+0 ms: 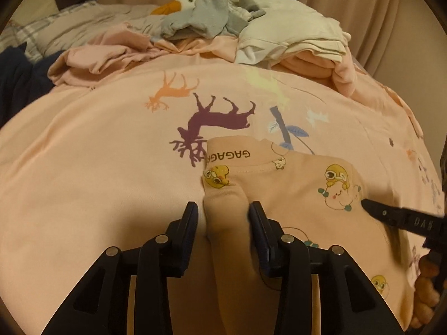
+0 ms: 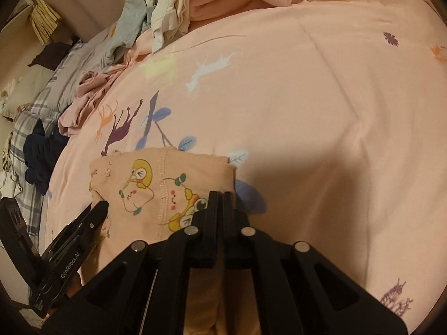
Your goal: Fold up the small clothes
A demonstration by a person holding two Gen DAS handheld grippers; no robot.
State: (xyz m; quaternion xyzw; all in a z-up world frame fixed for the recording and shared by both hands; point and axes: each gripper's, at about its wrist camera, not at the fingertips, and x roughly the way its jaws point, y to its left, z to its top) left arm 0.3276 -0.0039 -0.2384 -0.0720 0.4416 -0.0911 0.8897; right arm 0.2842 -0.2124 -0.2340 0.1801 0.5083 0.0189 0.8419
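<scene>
Left gripper (image 1: pixel 223 209): my jaws stand apart, a rolled fold of the peach garment (image 1: pixel 301 195) between them; whether the pads press it I cannot tell.
Garment: spread on the pink bedspread (image 1: pixel 97 167), running from my left claw rightward.
Right gripper (image 2: pixel 220 198): clenched shut at the garment's right edge.

A pink bedspread (image 1: pixel 111 167) printed with deer and leaves covers the bed. At its far edge sits a white stuffed goose (image 1: pixel 183 1) with an orange beak, beside a grey plaid pillow (image 2: pixel 25 128).
</scene>
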